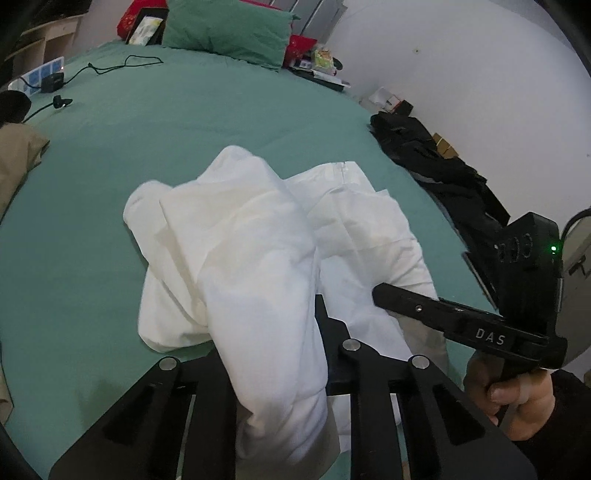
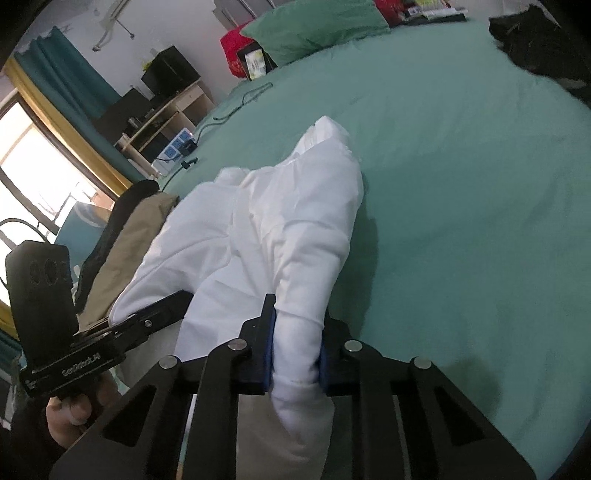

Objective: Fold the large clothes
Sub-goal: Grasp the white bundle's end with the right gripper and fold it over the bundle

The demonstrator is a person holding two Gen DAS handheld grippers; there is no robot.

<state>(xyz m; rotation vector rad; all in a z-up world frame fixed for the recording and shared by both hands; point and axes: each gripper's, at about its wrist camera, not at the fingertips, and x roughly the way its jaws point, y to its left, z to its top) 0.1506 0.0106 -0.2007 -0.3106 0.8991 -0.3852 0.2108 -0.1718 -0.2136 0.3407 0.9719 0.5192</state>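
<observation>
A white garment [image 1: 258, 236] lies bunched on the green bed [image 1: 147, 122], near its front edge. The left gripper [image 1: 280, 354] has its fingers pinched on a thick fold of it — cloth draping over them. The right gripper [image 2: 295, 354] likewise clamps a rolled edge between blue-padded fingers [image 2: 267, 350]. A black garment [image 1: 436, 162] lies far right, a green pillow [image 1: 229, 29] at the far end.

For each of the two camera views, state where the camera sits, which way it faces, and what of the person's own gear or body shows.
Left wrist: sits on the left gripper, faces along the bed toward the green pillow; shows the right gripper and hand.
Right wrist: sits on the right gripper, faces the same pillow; shows the left gripper.
Shared: the white garment, clamped by both.
</observation>
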